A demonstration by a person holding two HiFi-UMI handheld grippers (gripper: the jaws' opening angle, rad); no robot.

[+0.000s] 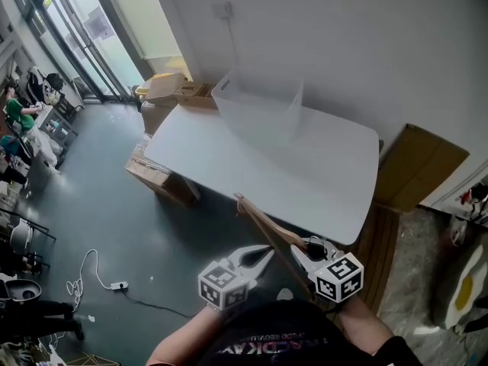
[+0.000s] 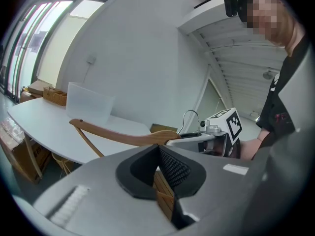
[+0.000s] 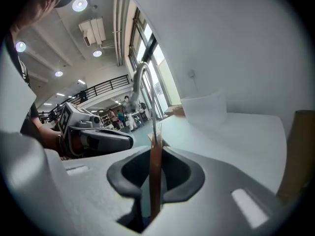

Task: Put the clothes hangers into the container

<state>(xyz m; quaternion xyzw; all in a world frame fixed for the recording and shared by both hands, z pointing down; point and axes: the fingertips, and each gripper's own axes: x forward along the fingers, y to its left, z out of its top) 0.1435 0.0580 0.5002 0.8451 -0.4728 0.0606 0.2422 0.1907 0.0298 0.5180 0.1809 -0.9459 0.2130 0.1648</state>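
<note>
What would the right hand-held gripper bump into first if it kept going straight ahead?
Probably the white table, just beyond the clothes hanger it grips; the container sits farther, slightly right. Depth is unclear.

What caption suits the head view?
Left gripper and right gripper hold a brown wooden hanger near a white table bearing a translucent container.

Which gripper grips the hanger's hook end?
The right gripper: it clamps the hanger just under its metal hook, which the left gripper views from aside.
</note>
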